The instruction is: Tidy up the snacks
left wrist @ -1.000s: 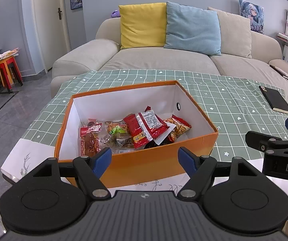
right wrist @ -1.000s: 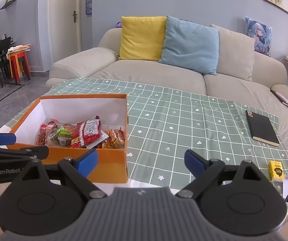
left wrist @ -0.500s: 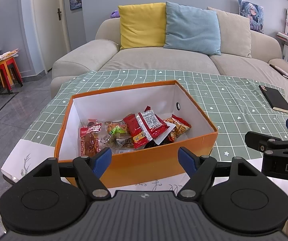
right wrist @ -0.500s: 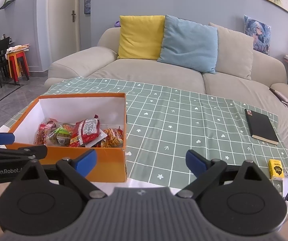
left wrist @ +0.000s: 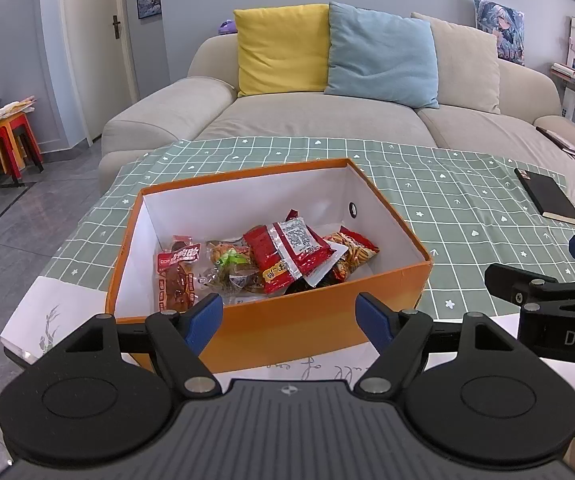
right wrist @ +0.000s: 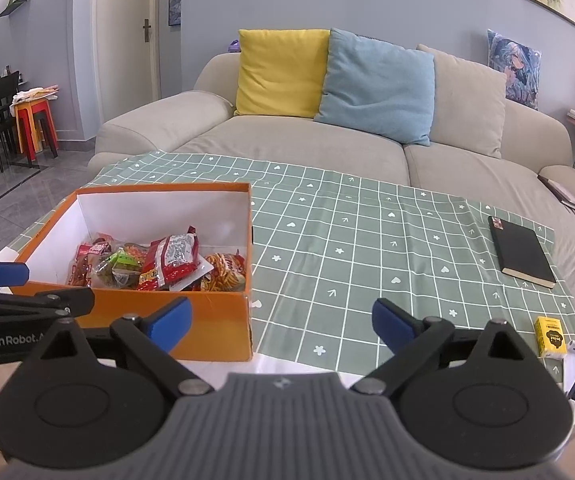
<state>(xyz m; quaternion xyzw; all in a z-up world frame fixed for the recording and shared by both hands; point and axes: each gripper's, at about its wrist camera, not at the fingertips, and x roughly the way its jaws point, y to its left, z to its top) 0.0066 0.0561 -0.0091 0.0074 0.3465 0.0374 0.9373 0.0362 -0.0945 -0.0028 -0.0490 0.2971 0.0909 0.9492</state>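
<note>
- Left wrist view: the left gripper (left wrist: 289, 312) hangs just short of the near wall of the box (left wrist: 311, 320), its blue fingers spread wide with nothing between them.
- Right wrist view: the right gripper (right wrist: 279, 322) hovers to the right of the box, near its front right corner, fingers also spread wide and empty.
- Inside the box, the snacks (left wrist: 263, 260) lie in a loose heap on the floor, toward the near wall; a red packet (left wrist: 287, 254) sits on top of the heap, a brown-red one (left wrist: 177, 276) at its left end and an orange one (left wrist: 351, 254) at its right end.
- Beyond and to the right of the box, the green checked cloth (right wrist: 367, 240) shows no loose snack packets.
- Well to the right of the box, near the cloth's front edge, stands a small yellow carton (right wrist: 550, 336); whether it counts as a snack cannot be told.
- Farther right and back from the box lies a black notebook (right wrist: 523, 250), which looks unrelated to the task.
- Judged from this, the gathering step seems nearly or wholly done, with both grippers idle in front of the box.
- If the carton belongs with the rest, the next move would call for the right gripper to travel right from the box, close on the carton's narrow sides, and carry it over the box's right wall.
</note>
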